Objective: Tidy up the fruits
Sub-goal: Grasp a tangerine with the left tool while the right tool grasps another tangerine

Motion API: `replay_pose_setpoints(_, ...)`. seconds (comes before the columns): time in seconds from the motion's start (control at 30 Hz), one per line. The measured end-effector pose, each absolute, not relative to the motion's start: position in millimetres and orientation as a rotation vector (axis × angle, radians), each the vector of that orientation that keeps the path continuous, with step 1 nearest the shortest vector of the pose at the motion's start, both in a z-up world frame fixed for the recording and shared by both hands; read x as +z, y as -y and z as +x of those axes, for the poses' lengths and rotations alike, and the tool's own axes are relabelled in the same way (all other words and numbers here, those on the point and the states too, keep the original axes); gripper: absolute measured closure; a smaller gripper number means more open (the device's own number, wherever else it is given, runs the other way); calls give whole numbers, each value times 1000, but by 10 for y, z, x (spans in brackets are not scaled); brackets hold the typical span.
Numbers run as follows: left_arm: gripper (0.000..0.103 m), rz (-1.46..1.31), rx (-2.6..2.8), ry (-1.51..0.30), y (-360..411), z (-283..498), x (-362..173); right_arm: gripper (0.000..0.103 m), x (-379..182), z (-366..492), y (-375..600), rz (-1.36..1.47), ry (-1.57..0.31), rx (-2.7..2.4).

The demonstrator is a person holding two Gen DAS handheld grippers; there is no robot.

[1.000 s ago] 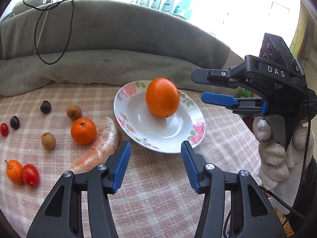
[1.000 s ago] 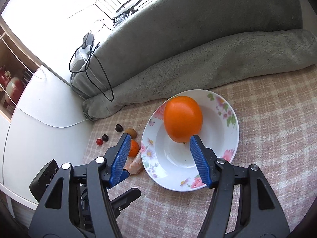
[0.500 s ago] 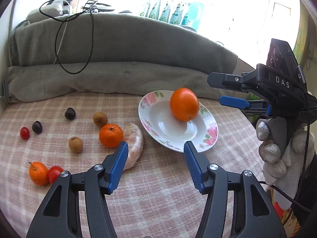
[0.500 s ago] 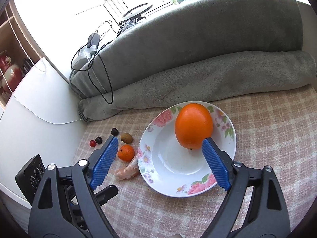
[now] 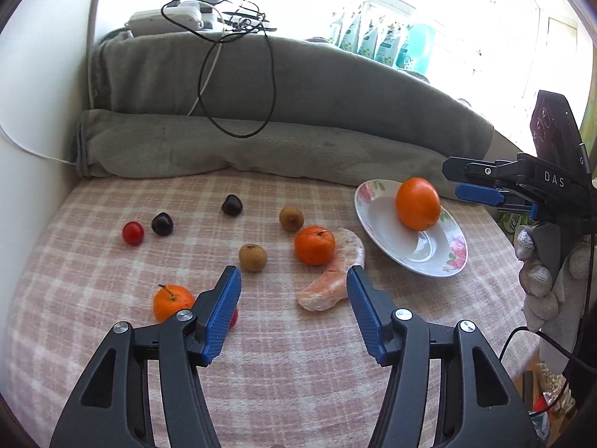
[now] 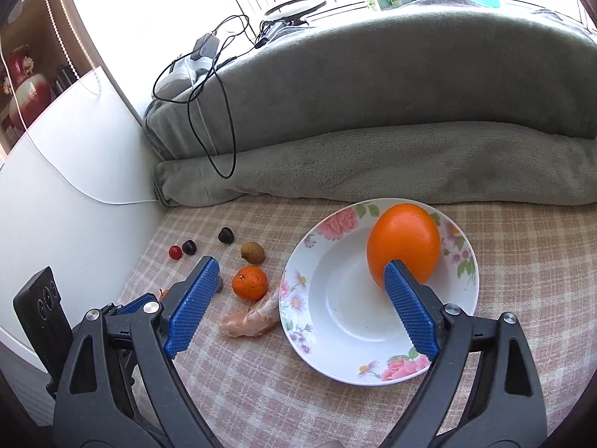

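Observation:
A large orange [image 6: 403, 242] lies in the flowered white plate [image 6: 335, 298], against its far right side. My right gripper [image 6: 300, 265] hovers open in front of the plate, its right pad just short of the orange and nothing between the pads. On the checked cloth to the left lie a mandarin [image 5: 314, 244], a peeled citrus segment [image 5: 332, 280], two brown fruits [image 5: 252, 257], two dark cherries [image 5: 162, 223], a red cherry tomato [image 5: 133, 233] and a small stemmed mandarin [image 5: 172, 302]. My left gripper [image 5: 293, 298] stands open above the cloth, just short of the segment, holding nothing.
A rolled grey blanket [image 5: 261, 149] with a black cable [image 5: 238, 112] over it closes off the back. A white wall [image 5: 33, 149] bounds the left. The cloth's edge drops away at the right, where a gloved hand [image 5: 537, 280] holds the right gripper.
Both grippers have drawn back from the plate. The right jaws opened wider and stand clear of the orange, which stays in the plate. The left gripper swung left towards the loose fruits.

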State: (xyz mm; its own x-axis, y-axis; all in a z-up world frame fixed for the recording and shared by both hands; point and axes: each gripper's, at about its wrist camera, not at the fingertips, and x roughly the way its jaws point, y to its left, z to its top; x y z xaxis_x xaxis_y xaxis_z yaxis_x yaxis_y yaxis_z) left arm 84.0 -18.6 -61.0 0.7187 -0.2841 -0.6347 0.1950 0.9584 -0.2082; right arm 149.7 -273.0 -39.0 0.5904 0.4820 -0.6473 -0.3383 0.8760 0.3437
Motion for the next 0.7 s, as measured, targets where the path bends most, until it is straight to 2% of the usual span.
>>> replay_pose_setpoints(0.5, 45, -206, -141, -756, -316, 779, -798, 11, -518, 1521, 2206, 38, -824, 545)
replay_pose_setpoints(0.63, 45, -248, -124, -777, -444, 817, -877, 21, -582, 1539, 2054, -16, -837, 562)
replay_pose_setpoints(0.7, 45, -263, -121, -785, -490, 839, -911, 21, -619, 1557, 1988, -36, -844, 567)
